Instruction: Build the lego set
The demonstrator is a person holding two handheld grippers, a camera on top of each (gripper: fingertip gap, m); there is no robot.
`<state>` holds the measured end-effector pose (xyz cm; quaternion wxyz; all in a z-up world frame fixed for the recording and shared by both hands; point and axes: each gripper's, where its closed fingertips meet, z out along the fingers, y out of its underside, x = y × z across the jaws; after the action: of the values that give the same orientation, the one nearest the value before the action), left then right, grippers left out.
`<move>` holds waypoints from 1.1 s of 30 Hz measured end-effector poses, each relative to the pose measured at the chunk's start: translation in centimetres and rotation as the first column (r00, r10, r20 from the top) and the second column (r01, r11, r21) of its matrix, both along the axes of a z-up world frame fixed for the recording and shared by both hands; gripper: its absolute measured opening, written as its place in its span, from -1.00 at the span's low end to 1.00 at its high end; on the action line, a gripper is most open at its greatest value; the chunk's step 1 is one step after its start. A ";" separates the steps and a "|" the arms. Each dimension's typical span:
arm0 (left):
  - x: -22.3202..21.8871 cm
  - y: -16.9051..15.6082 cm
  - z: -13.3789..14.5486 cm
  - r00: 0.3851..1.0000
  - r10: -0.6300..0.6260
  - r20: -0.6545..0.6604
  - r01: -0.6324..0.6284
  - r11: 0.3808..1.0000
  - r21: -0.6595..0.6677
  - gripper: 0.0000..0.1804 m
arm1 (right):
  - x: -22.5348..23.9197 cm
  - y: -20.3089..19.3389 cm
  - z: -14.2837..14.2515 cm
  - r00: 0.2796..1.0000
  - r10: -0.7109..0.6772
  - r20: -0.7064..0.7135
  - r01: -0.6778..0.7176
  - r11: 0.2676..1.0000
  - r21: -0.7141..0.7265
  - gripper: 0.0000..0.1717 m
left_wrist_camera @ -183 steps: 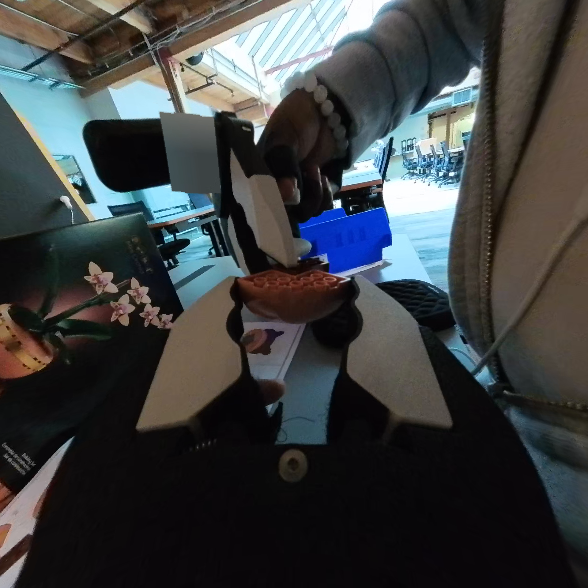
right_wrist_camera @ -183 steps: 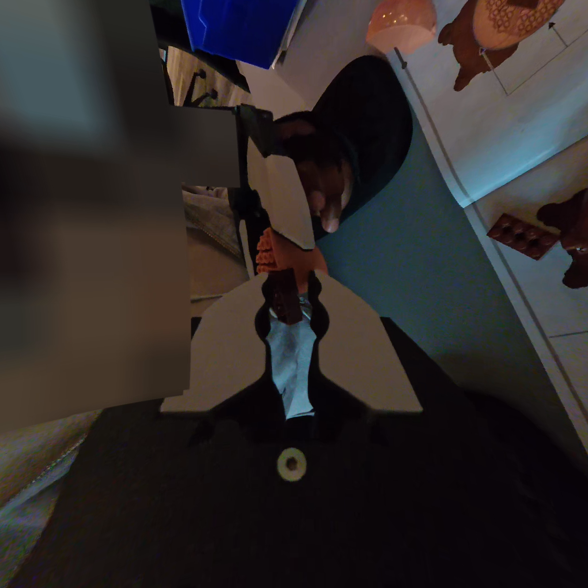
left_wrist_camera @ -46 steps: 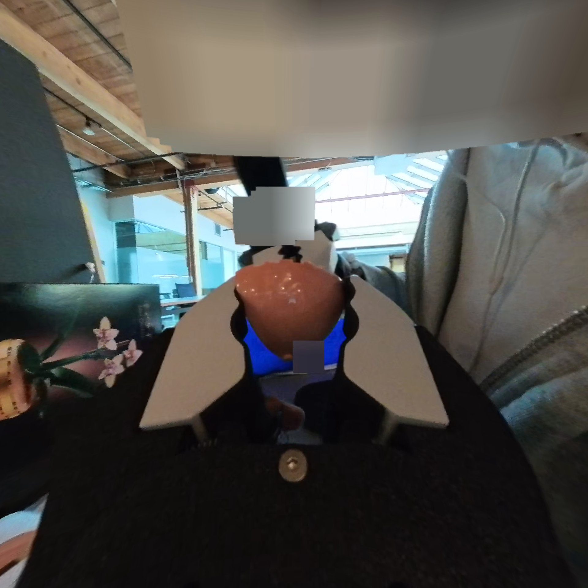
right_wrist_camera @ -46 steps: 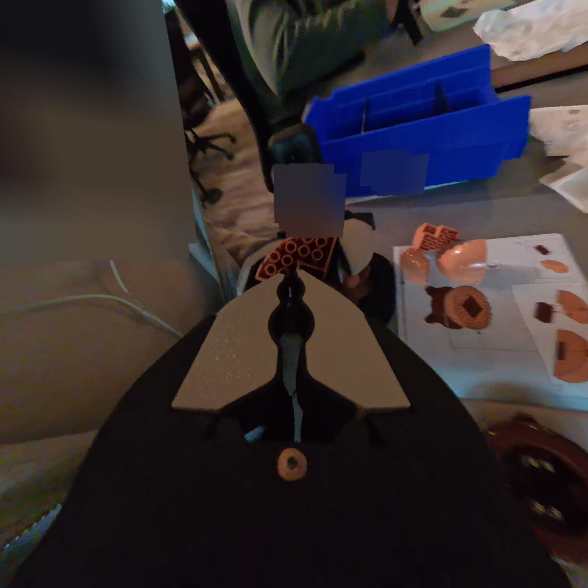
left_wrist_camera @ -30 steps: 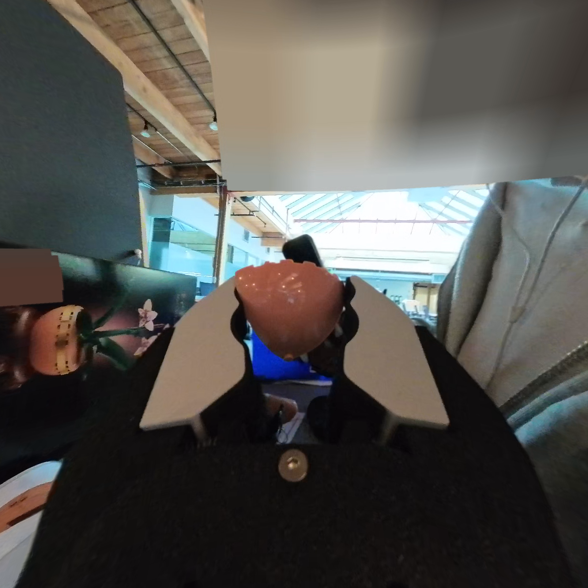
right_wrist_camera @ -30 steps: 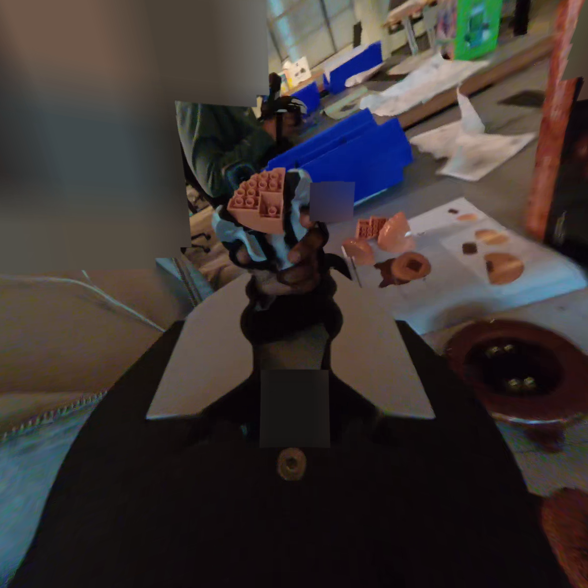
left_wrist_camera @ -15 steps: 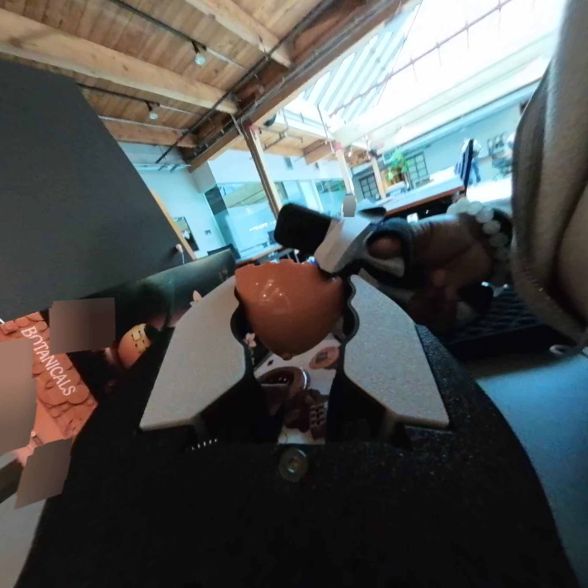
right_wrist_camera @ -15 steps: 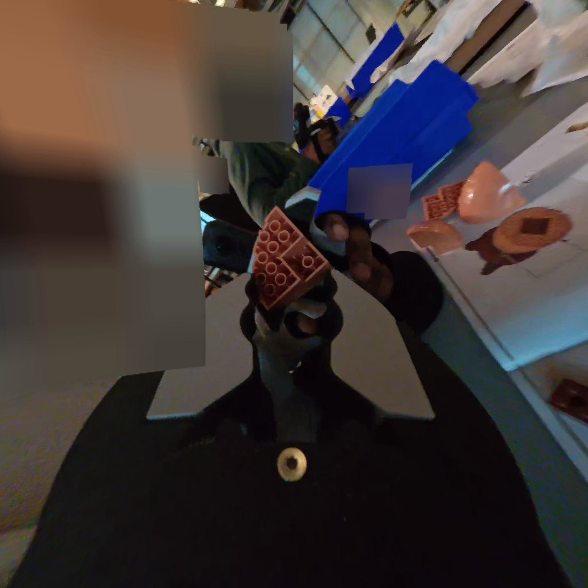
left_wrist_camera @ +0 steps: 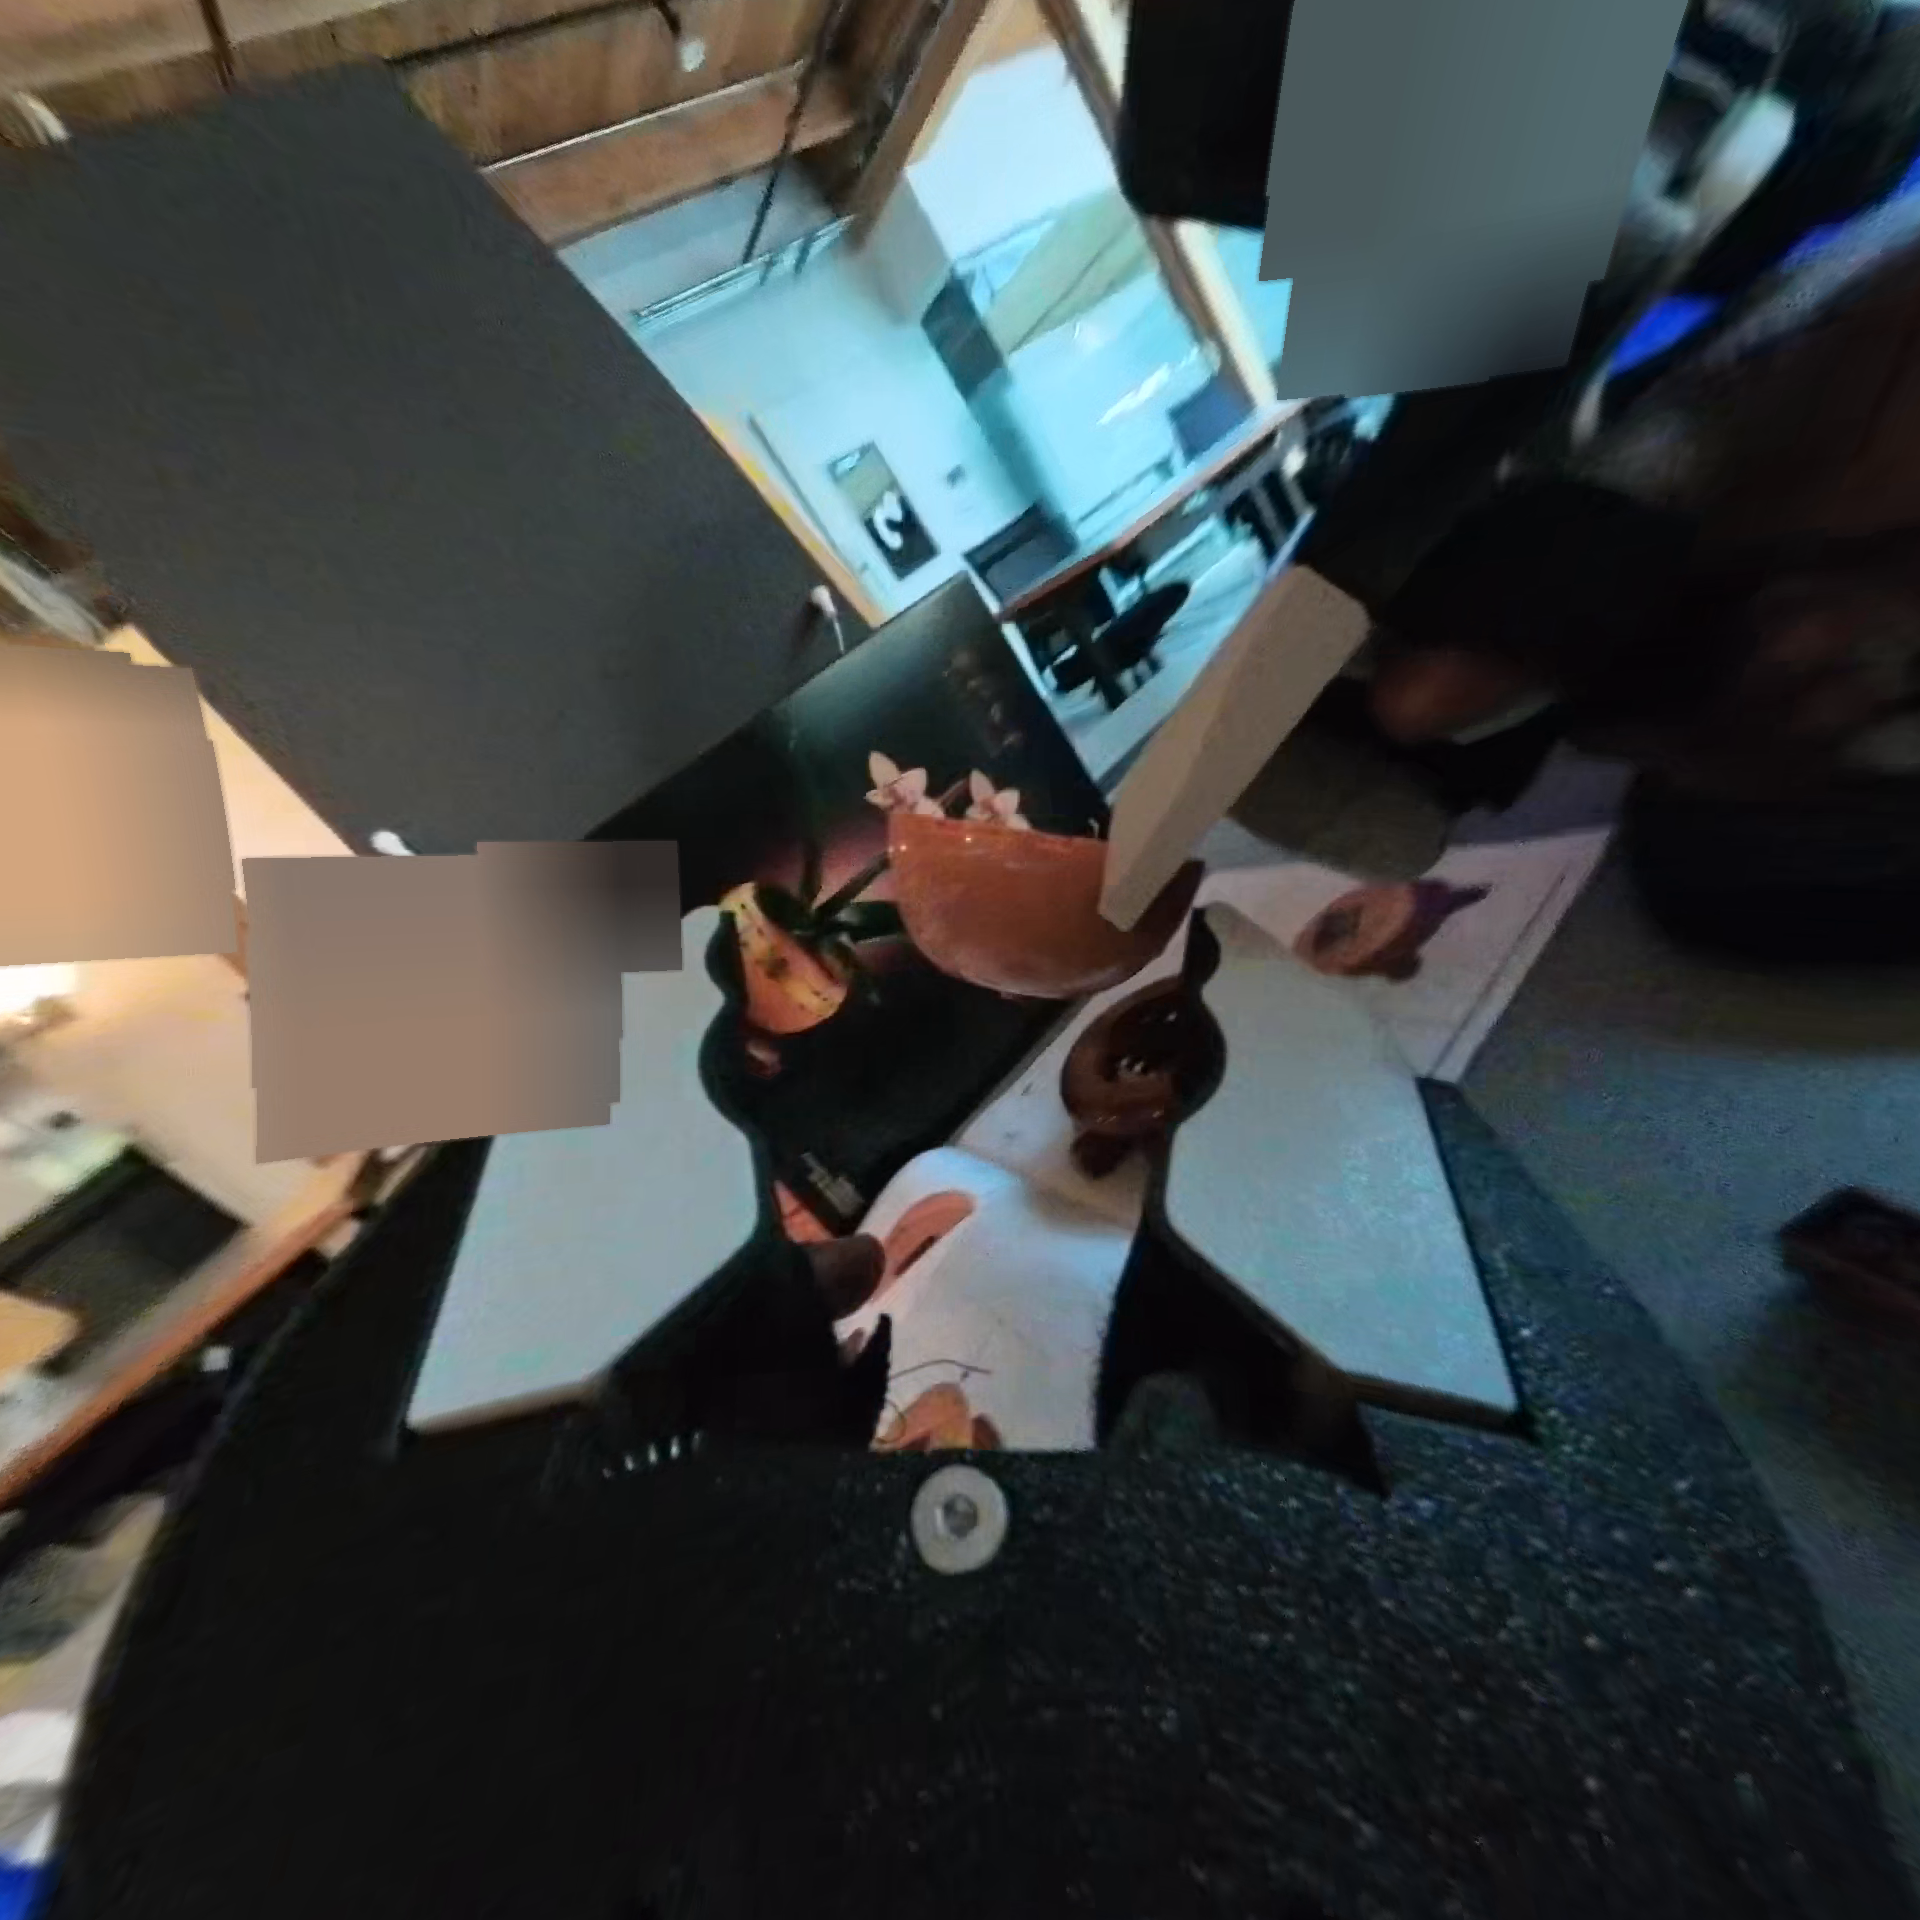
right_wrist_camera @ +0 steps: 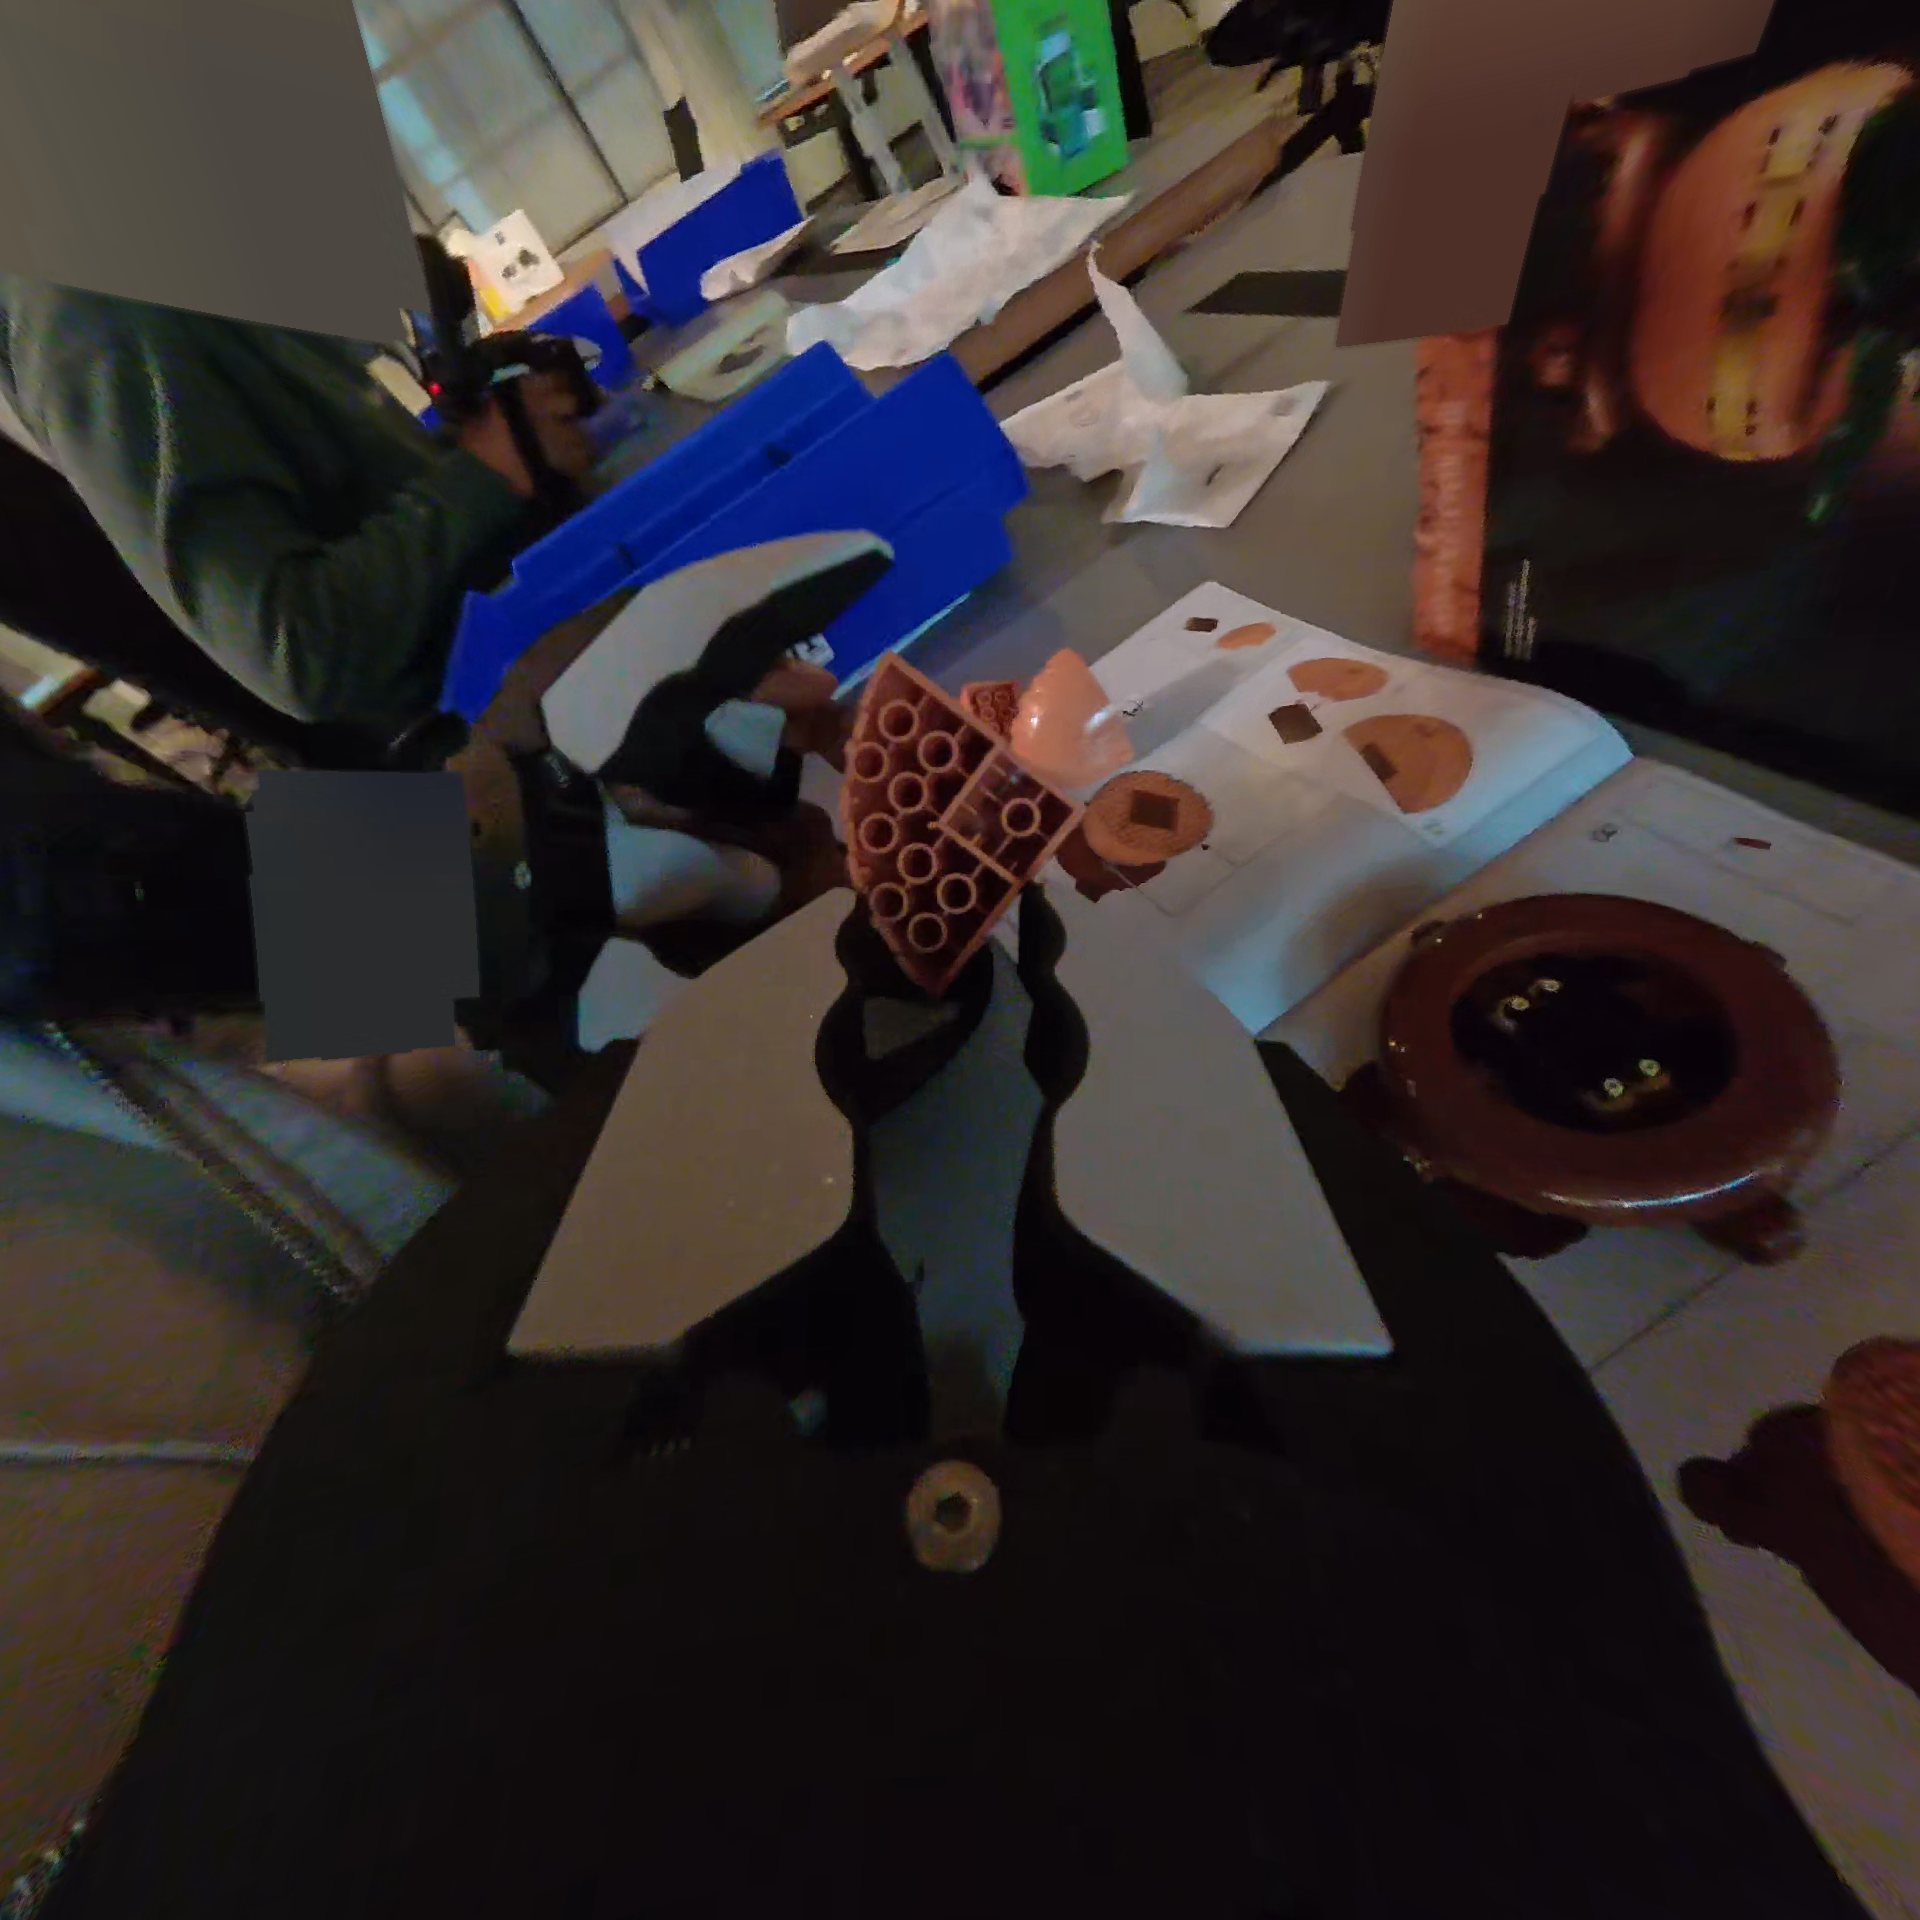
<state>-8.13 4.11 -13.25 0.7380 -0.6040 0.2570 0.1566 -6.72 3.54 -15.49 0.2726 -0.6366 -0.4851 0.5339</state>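
An orange rounded brick piece (left_wrist_camera: 997, 914) hangs just ahead of my left gripper (left_wrist_camera: 956, 935), whose jaws stand wide open with gaps to the piece on both sides. A finger (left_wrist_camera: 1226, 748) of the right gripper lies against the piece's right side. In the right wrist view my right gripper (right_wrist_camera: 945, 925) is shut on the same orange piece (right_wrist_camera: 935, 821), whose tubed underside faces the camera. The left gripper (right_wrist_camera: 727, 665) shows open behind it, in a person's hand.
A brown round stand (right_wrist_camera: 1590, 1070) sits on an open instruction booklet (right_wrist_camera: 1403, 831) at the right. Loose pink and orange pieces (right_wrist_camera: 1070, 727) lie on the booklet. A blue bin (right_wrist_camera: 831, 488) stands behind. A dark product box (right_wrist_camera: 1714, 416) stands at the far right.
My left gripper held the orange piece and has opened and let it go. My right gripper has closed on the piece and now holds it.
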 end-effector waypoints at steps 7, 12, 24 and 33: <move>1.0 2.0 -1.9 0.956 0.114 -0.270 -0.145 0.985 -0.096 -0.20 | -0.6 -0.7 -1.1 0.999 -0.025 0.045 0.026 0.999 -0.022 -0.71; 0.6 2.1 -1.7 0.954 0.150 -0.258 -0.179 0.979 -0.094 -0.31 | -0.7 -0.5 -1.1 0.998 -0.053 0.042 0.053 0.999 -0.008 -0.71; -0.3 -1.8 -1.5 0.840 -0.264 0.474 0.385 0.905 -0.179 -0.32 | 7.5 -3.0 -6.1 0.894 0.254 0.369 -0.392 0.843 0.369 0.15; -0.7 -7.2 0.4 0.687 -0.417 0.596 0.627 0.754 -0.194 -0.31 | 8.9 -4.1 -8.2 0.747 0.547 0.378 -0.657 0.518 0.548 -0.61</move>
<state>-8.81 -3.05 -12.86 0.6587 -0.6534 0.2387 -0.2866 2.16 -0.57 -23.65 0.2341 -0.3315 -0.8487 0.3391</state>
